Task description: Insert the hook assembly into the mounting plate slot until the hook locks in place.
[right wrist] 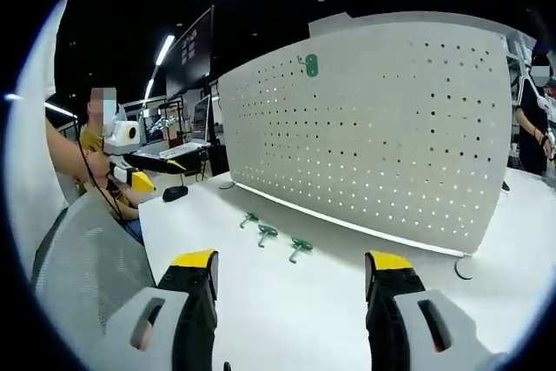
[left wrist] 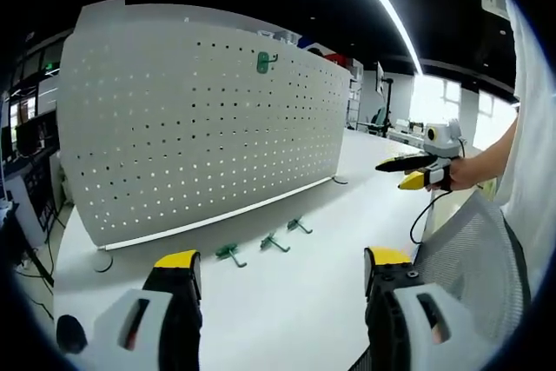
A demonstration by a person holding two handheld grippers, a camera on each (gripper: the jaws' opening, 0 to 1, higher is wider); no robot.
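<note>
A white perforated mounting plate (left wrist: 200, 128) (right wrist: 391, 128) stands upright on the white table (left wrist: 295, 301). One green hook (left wrist: 264, 62) (right wrist: 308, 64) hangs high on it. Three more green hooks lie on the table in front of it: (left wrist: 230, 254), (left wrist: 274, 242), (left wrist: 300, 226), seen from the other side as (right wrist: 250, 219), (right wrist: 267, 232), (right wrist: 301, 247). My left gripper (left wrist: 282, 260) is open and holds nothing, well short of the hooks. My right gripper (right wrist: 292, 260) is also open and holds nothing. Each gripper shows in the other's view, held by a hand off the table's end: right gripper (left wrist: 401, 173), left gripper (right wrist: 161, 171).
A grey mesh chair back (left wrist: 469, 249) (right wrist: 78, 258) sits close to both grippers. A small black object (right wrist: 175, 193) lies near the table's end. A cable loop (left wrist: 104, 262) lies by the plate's corner. A person (right wrist: 530, 119) stands behind the plate, with desks and monitors beyond.
</note>
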